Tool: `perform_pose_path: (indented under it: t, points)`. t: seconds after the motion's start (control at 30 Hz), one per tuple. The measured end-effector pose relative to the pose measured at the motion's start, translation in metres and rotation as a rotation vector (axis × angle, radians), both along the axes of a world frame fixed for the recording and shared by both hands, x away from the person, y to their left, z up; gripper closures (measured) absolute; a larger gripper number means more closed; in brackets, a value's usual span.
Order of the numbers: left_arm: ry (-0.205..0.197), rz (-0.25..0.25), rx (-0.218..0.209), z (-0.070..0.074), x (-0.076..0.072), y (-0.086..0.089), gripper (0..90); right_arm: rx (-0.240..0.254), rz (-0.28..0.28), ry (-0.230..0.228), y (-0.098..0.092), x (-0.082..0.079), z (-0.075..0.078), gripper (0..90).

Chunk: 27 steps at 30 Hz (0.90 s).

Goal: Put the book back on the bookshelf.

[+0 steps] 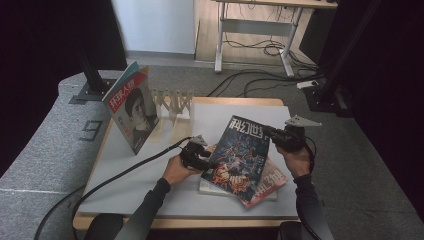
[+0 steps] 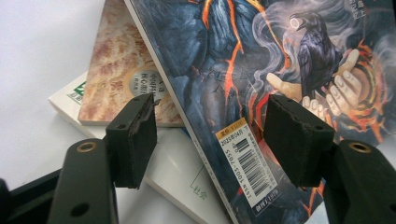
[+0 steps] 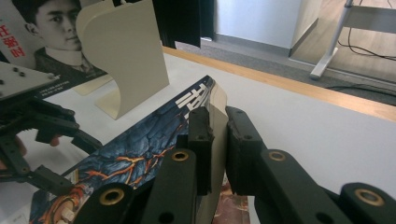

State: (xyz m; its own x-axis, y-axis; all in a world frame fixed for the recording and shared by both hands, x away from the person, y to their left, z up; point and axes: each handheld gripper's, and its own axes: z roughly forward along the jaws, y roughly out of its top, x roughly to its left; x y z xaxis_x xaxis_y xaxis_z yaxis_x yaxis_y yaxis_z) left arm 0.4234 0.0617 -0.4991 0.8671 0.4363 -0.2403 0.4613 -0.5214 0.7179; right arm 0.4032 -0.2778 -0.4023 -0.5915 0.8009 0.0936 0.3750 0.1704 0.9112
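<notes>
A dark magazine (image 1: 240,152) with lava-like art and a raven on its cover is lifted at a tilt over a small stack of books. My right gripper (image 1: 270,134) is shut on its upper right corner; in the right gripper view the jaws (image 3: 217,119) pinch the page edge of the magazine (image 3: 140,140). My left gripper (image 1: 207,161) is at the magazine's lower left edge. In the left gripper view it (image 2: 212,140) stands open, the barcode corner of the magazine (image 2: 280,56) lying between the pads without being pressed.
Under the magazine lie a marbled orange book (image 2: 116,70) and a white book (image 2: 173,172). At the back left of the table (image 1: 150,200), a portrait magazine (image 1: 132,107) stands against a cream rack (image 1: 172,102). A rack divider (image 3: 126,56) rises close by.
</notes>
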Motion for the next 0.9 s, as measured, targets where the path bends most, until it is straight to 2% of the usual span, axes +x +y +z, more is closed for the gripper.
perform_pose_path:
  t: [0.4,0.7,0.9]
  points:
    - [0.051,-0.033,-0.040,-0.004,0.004,-0.001,38.1,0.005,0.027,-0.016,0.005,-0.002,0.004,79.5]
    - [0.050,-0.033,-0.015,0.000,0.003,-0.001,43.0,0.006,0.037,-0.025,0.007,-0.002,0.006,79.5]
    - [0.023,-0.024,0.001,0.006,0.000,0.001,52.5,0.021,0.044,-0.029,0.007,-0.003,0.008,80.0]
